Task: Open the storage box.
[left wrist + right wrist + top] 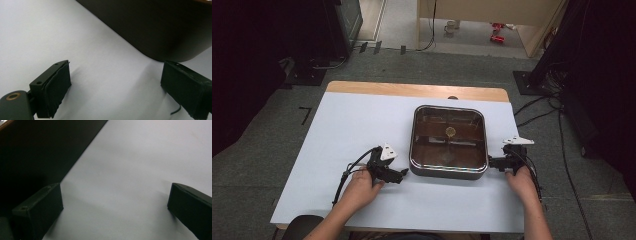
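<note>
With the square dark tray [448, 172] at the centre of the high view and the left gripper [403, 174] and right gripper [490, 162] flanking its lower corners, jaws apart and empty, an uneven grab could tilt or skid it.

The tray [448, 172] is dark, almost black on its outer wall, with a silvery rim and a glossy brown inside; a small yellowish disc [450, 131] sits at its middle. The sheet [347, 130] under it is plain pale blue-white, without pattern, and the table [412, 90] edge beyond is light wood. Both grippers, left [403, 173] and right [490, 162], are black, each topped with a pale grey plate. The floor [262, 135] is grey.
</note>
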A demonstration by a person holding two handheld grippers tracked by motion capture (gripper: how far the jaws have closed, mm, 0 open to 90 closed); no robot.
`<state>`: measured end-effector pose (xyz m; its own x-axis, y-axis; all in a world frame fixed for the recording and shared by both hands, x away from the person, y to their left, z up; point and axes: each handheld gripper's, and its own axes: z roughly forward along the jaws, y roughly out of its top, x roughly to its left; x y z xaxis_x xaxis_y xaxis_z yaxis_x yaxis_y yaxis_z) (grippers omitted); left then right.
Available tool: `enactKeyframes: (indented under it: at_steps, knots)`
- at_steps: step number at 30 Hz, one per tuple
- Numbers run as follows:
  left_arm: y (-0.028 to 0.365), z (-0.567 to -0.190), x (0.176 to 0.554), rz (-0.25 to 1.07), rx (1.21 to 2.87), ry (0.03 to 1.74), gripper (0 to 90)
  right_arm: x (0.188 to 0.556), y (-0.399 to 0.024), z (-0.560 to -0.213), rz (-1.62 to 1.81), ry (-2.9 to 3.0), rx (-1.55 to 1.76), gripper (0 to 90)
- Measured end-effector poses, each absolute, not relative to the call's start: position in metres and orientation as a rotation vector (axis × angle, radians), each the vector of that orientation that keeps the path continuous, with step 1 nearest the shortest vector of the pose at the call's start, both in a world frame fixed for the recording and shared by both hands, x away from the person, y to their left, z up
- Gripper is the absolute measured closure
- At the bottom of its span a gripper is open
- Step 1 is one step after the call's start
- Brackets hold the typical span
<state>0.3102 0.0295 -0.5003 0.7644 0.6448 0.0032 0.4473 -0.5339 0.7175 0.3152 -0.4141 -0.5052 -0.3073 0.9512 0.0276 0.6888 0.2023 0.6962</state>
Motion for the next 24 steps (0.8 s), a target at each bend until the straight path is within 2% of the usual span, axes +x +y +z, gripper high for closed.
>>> enactKeyframes:
  at_steps: [19,24]
  knots:
    - [0.0281,-0.4999,0.31,0.35,2.225,0.823,8.4,0.3151,-0.4139,-0.5052,0.864,2.073,1.526,0.0]
    - [0.024,-0.4955,0.3111,0.349,2.272,0.857,8.7,0.3151,-0.4139,-0.5052,0.864,2.073,1.526,0.0]
